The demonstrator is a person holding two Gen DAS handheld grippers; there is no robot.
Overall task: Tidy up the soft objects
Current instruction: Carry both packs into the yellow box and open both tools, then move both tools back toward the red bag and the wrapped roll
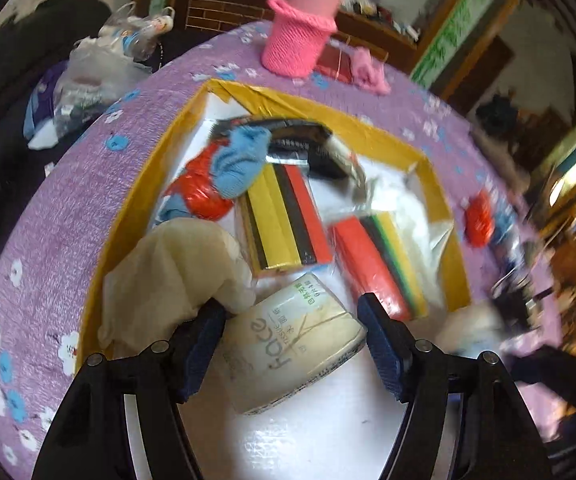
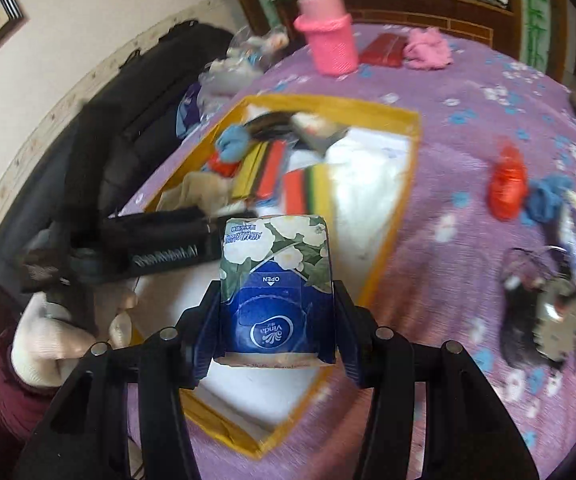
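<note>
A yellow-rimmed box (image 1: pixel 371 128) (image 2: pixel 407 120) lies on the purple bedspread (image 1: pixel 68 200). It holds two sponge packs (image 1: pixel 284 220) (image 1: pixel 379 264), a blue cloth (image 1: pixel 240 160), a red bag (image 1: pixel 200 196), a beige cloth (image 1: pixel 176 276) and a dark packet (image 1: pixel 307 144). My left gripper (image 1: pixel 291 344) is open over the box, its fingers either side of a cream "Face" tissue pack (image 1: pixel 291 348) lying on the box floor. My right gripper (image 2: pixel 276 320) is shut on a blue Vinda tissue pack (image 2: pixel 276 280), held above the box's near end.
A pink knitted basket (image 2: pixel 331 44), a red pouch (image 2: pixel 383 50) and a pink cloth (image 2: pixel 427 50) lie at the bed's far side. A red bag (image 2: pixel 505 188), a blue cloth (image 2: pixel 547 196) and keys with small items (image 2: pixel 559 292) lie right of the box. Dark bags (image 2: pixel 88 160) are left.
</note>
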